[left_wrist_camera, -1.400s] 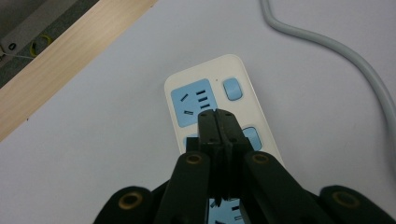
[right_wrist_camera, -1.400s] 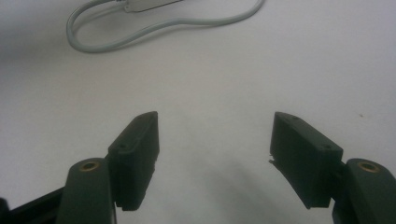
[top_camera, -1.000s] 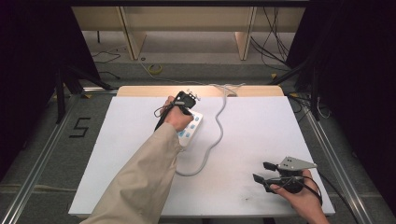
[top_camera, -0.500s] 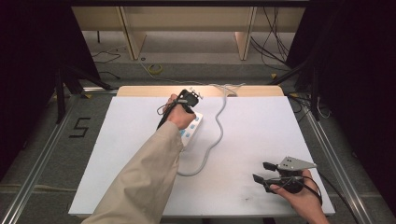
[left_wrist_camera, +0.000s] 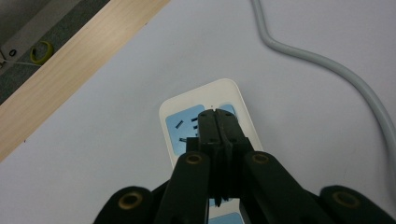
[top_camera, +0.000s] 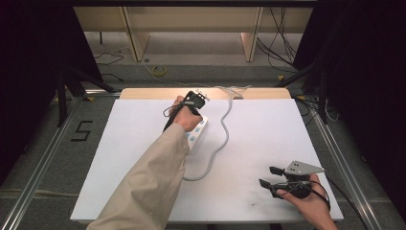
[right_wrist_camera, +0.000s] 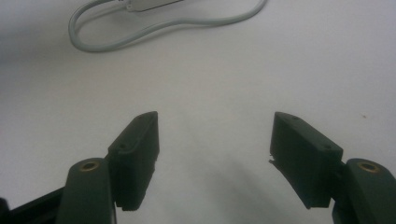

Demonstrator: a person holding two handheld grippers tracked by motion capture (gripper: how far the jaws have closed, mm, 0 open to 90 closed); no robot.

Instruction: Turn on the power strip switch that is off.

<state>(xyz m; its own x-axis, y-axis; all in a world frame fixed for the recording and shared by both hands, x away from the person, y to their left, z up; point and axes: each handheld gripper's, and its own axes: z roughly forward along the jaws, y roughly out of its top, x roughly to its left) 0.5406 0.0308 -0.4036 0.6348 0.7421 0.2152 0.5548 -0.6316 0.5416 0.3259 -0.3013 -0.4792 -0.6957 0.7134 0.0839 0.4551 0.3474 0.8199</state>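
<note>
A white power strip [top_camera: 197,132] with blue socket faces lies on the white table, and its grey cable [top_camera: 223,130] snakes past it towards the far edge. My left gripper [top_camera: 194,106] hangs over the strip's far end. In the left gripper view its jaws are pressed together just above the end socket of the power strip [left_wrist_camera: 183,125], with nothing seen between them. My right gripper [top_camera: 266,176] rests low at the table's near right, jaws wide apart over bare table. The right gripper [right_wrist_camera: 215,135] faces the cable loop [right_wrist_camera: 154,28] farther off.
The white table top [top_camera: 268,129] has a wooden strip [top_camera: 148,93] along its far edge. Beyond that edge, a yellow ring [top_camera: 159,71] and loose cables lie on the floor. Metal rails run along both sides of the table.
My left gripper has shifted slightly towards the far right over the strip's end. The right gripper has stayed where it was.
</note>
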